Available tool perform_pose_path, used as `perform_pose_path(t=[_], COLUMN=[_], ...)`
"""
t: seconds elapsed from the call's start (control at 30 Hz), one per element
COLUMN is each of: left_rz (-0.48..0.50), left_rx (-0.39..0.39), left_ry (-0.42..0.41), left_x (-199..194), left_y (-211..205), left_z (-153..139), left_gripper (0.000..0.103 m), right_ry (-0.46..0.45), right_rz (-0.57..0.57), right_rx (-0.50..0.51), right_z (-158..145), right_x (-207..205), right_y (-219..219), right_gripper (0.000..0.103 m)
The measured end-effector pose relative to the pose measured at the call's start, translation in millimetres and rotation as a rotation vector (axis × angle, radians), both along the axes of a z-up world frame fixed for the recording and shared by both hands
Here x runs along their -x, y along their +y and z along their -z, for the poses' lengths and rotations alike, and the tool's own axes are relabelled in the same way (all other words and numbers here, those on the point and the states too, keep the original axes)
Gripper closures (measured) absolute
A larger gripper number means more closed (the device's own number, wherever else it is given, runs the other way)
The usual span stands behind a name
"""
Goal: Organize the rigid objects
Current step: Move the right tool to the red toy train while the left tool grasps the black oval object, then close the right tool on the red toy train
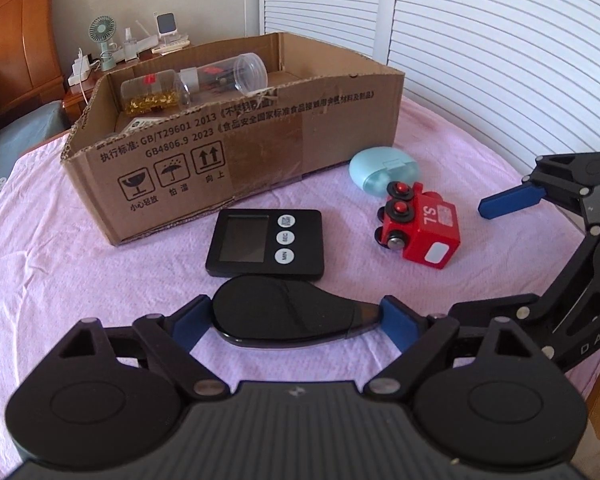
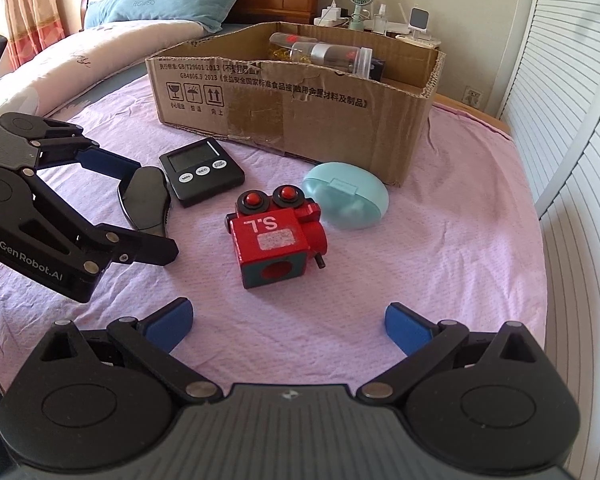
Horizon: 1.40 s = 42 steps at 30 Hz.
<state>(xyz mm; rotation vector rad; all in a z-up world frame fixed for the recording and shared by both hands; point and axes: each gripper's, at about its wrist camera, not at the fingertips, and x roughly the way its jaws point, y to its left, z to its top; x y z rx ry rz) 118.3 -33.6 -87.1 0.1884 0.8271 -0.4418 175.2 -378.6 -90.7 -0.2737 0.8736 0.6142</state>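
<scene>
The left gripper (image 1: 288, 320) is low in the centre of the left wrist view, and its two blue pads (image 1: 188, 326) sit at the two ends of a black teardrop-shaped object (image 1: 284, 316) that lies flat on the pink cloth (image 1: 80, 272). The pads appear to touch both ends, so I judge that this claw is clenched on the object, which is not yet lifted. In the right wrist view the same object is at the middle left, just beside the black timer (image 2: 202, 172).

The object looks like hard, glossy plastic, so it is probably stiff and light, but also smooth. It tapers to a narrow tip on one side, and a pad may slide off there. A hold across the wider, rounded body would likely be safer than this end-to-end hold.

The right gripper (image 2: 288, 330) is at the bottom of its own view with its jaws wide apart and nothing between them. The red toy train (image 2: 278, 236) lies on its side ahead of it, with the pale blue case (image 2: 346, 200) just behind. Both look rigid and easy to pinch.

The cardboard box (image 1: 260, 160) stands in the upper middle of the left view, already holding clear bottles (image 1: 196, 82). It is probably the place for all the loose things.
</scene>
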Motion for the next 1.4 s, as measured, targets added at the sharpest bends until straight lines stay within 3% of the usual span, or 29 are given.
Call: perform_pose_path(t=[0.5, 0.67, 1.03, 1.2, 1.4], left_rz=[-0.084, -0.084, -0.076, -0.049, -0.017], left_rx=[-0.008, -0.006, -0.011, -0.014, -0.030], left_ry=[0.018, 0.011, 0.012, 0.017, 0.043], left_x=[4, 3, -2, -5, -9], left_y=[35, 35, 33, 34, 32], left_z=[-1, 0, 0, 0, -3], left_gripper=[0.013, 0.013, 0.011, 0.010, 0.013], right_ry=[0.003, 0.003, -0.019, -0.018, -0.011], right_rz=[-0.191, -0.156, -0.111, -0.106, -0.086], right_rx=[0.001, -0.002, 0.003, -0.001, -0.001], right_z=[-1, -2, -10, -10, -12], right_x=[-13, -13, -22, -24, -26], right_y=[47, 43, 36, 36, 34], right_gripper=[0.000, 0.000, 0.030, 0.034, 0.046])
